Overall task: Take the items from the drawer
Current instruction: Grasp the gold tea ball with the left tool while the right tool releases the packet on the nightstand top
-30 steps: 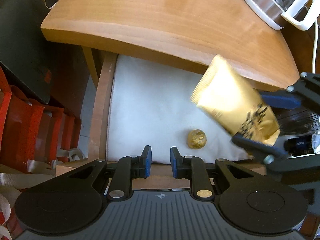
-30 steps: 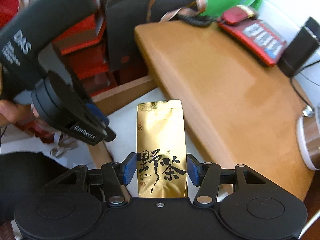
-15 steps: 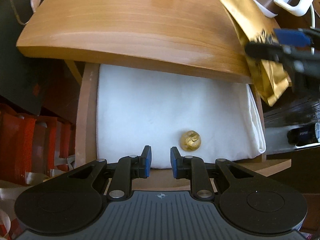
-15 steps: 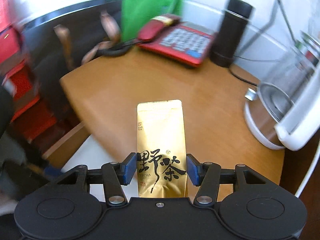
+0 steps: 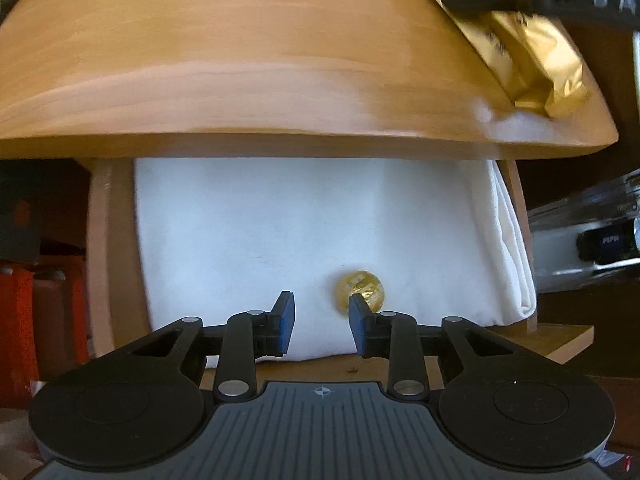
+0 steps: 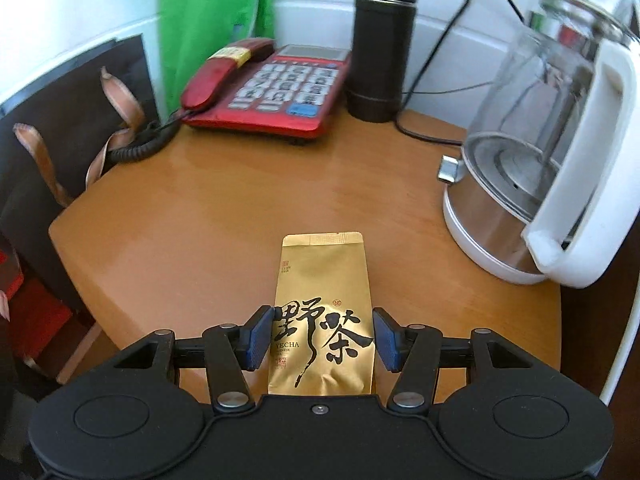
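Note:
A gold foil ball lies on the white cloth that lines the open drawer. My left gripper points down into the drawer. Its jaws are opening with nothing between them, and the ball sits just beyond the right fingertip. In the right wrist view my right gripper holds a gold tea packet with black characters by its side edges. The jaws are starting to open while the pads still touch it. The packet hangs low over the wooden tabletop; the left wrist view shows the packet at top right.
On the tabletop stand a red telephone, a black flask and a glass kettle with a white handle and a cord. A black bag with ribbon handles leans at the table's left. Red bags stand left of the drawer.
My right gripper carried the tea packet from above the drawer over the tabletop, rolling as it went. My left gripper sank closer to the gold ball and its jaws widened.

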Available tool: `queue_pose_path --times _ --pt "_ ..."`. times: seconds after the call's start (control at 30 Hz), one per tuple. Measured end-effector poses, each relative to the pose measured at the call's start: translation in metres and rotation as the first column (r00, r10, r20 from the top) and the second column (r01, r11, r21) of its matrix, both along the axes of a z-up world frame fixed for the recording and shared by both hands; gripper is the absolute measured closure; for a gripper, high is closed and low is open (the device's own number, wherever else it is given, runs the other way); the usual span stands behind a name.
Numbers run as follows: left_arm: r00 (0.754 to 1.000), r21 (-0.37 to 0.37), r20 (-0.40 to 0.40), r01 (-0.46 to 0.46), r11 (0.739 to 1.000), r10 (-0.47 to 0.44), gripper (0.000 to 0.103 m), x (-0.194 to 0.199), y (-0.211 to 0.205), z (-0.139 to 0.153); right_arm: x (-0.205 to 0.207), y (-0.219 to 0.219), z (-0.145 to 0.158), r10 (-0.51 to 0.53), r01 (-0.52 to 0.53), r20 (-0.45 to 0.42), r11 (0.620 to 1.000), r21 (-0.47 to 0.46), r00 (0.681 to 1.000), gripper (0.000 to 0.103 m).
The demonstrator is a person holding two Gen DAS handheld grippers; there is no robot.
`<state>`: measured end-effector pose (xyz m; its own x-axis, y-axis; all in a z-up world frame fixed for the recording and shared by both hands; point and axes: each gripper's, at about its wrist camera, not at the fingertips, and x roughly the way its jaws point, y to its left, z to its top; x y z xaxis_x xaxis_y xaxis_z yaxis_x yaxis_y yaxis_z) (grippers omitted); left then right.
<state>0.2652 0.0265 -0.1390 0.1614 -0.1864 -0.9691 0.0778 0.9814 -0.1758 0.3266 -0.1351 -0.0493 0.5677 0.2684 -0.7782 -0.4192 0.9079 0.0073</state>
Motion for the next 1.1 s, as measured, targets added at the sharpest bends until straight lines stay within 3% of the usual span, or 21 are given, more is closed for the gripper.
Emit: queue_pose_path --times 0.13,0.23,0.43,0.8,1.1 --pt "1.0 0.004 -0.021 0.015 1.0 -0.015 0.069 0.011 -0.009 -0.007 -0.003 -0.007 0.001 -0.015 0.014 0.011 0.999 0.03 1.0 0.052" --pt "0.999 0.006 -0.033 0.011 1.0 -0.011 0.061 0.016 -0.016 -0.013 -0.008 -0.013 0.006 -0.027 0.026 0.022 0.998 0.053 0.999 0.051" --pt "0.998 0.016 -0.066 0.0 1.0 0.001 0.059 0.025 -0.029 -0.028 -0.028 -0.026 0.019 -0.04 0.035 0.067 0.996 0.076 0.997 0.046" --pt "0.992 0.042 -0.117 -0.034 0.999 0.038 0.06 0.036 -0.041 -0.042 -0.051 -0.051 0.029 -0.082 0.069 0.092 0.988 0.139 0.992 0.046" --pt "0.986 0.06 -0.157 -0.051 0.997 0.059 0.064 0.044 -0.046 -0.049 -0.066 -0.064 0.02 -0.107 0.094 0.07 0.982 0.167 0.992 0.046"
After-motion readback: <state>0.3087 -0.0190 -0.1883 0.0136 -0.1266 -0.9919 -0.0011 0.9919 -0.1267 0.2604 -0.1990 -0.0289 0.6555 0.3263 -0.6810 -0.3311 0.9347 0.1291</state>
